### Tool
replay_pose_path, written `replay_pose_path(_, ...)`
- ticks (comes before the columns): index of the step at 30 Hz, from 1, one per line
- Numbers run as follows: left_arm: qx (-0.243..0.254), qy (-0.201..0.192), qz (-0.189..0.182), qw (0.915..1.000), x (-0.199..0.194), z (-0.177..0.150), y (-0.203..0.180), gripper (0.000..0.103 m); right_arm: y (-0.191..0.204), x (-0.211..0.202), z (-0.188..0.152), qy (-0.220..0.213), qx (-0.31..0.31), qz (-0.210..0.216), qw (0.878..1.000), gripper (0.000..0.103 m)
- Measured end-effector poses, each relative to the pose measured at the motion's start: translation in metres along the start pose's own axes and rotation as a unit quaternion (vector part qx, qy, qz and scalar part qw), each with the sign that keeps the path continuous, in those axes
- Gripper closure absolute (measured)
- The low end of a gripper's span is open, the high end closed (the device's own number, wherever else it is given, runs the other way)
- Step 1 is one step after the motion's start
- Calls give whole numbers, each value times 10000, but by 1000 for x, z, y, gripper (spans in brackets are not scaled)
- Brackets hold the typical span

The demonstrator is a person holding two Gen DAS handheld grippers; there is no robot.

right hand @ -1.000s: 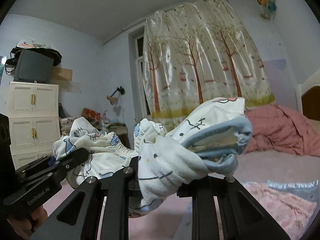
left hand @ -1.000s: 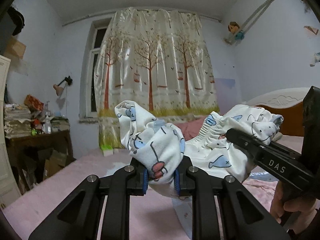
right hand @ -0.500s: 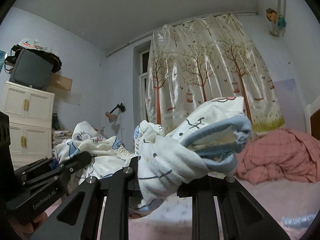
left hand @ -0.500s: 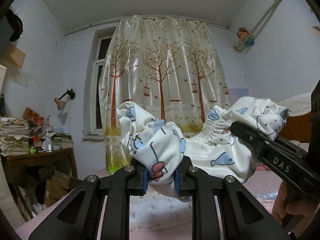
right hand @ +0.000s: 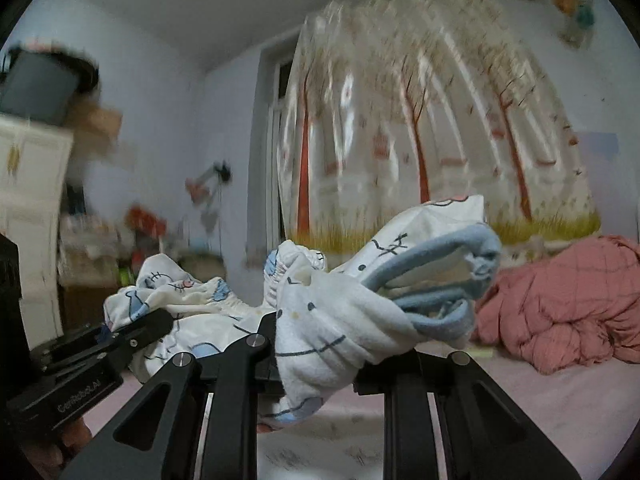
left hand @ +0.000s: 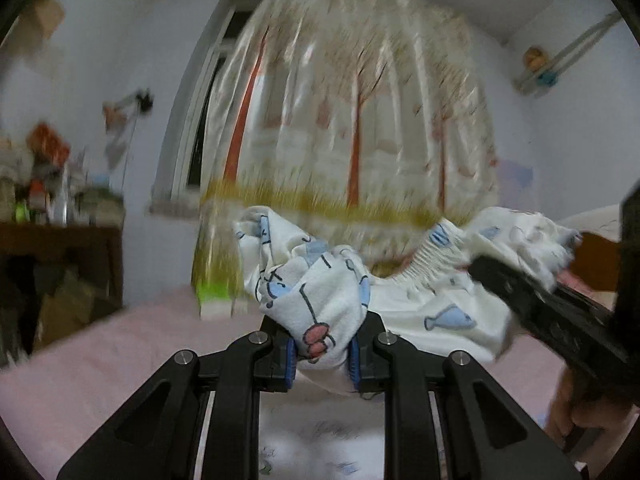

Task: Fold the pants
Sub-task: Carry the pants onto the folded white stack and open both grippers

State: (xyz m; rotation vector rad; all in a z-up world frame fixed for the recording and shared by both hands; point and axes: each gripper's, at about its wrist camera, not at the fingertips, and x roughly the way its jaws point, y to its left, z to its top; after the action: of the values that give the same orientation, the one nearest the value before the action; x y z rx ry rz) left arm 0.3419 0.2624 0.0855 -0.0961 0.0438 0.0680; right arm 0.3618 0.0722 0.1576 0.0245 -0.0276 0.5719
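Barely begun, by the look of it; no flat fold visible anywhere, only a bunched garment held aloft between two tools above the pale pink bed cover (left hand: 92, 344); spreading, aligning the legs and laying down all likely left to do.

Hanging across the lower centre of both views: white fleecy children's pants printed with blue fish and cartoon faces (left hand: 432, 312), slung in a sagging span from one grip to the other; gathered elastic waistband (left hand: 436, 252) showing right of centre in the left view; grey-blue ribbed cuffs (right hand: 452, 276) jutting to the right of centre in the right view.

Clamped on a wad of the fabric at lower centre of its own view: left gripper (left hand: 322, 356), blue pads pressed into the cloth, gap only as wide as the bundle. Likewise closed around a thick twist of cloth: right gripper (right hand: 316, 356), fingertips buried under the fabric.

Background heavily smeared, so fine detail of the print hard to judge.
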Motion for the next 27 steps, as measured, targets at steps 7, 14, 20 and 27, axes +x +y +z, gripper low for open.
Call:
replay_pose_path(7, 835, 337, 380, 9952, 28, -37, -23, 84, -10, 63, -84, 1014, -1, -83, 9948, 82)
replay_pose_path(14, 485, 1198, 275, 9912, 69, -71, 6, 84, -30, 84, -110, 1473, 113, -237, 9887, 82)
replay_pose_path(20, 412, 2043, 383, 9773, 88, -90, 3, 82, -34, 108, -152, 2252, 128, -411, 9734, 82)
replay_pose_path(27, -5, 2745, 510, 9602, 99, -89, 11, 66, -39, 116, -164, 2521, 126, -543, 9661, 82)
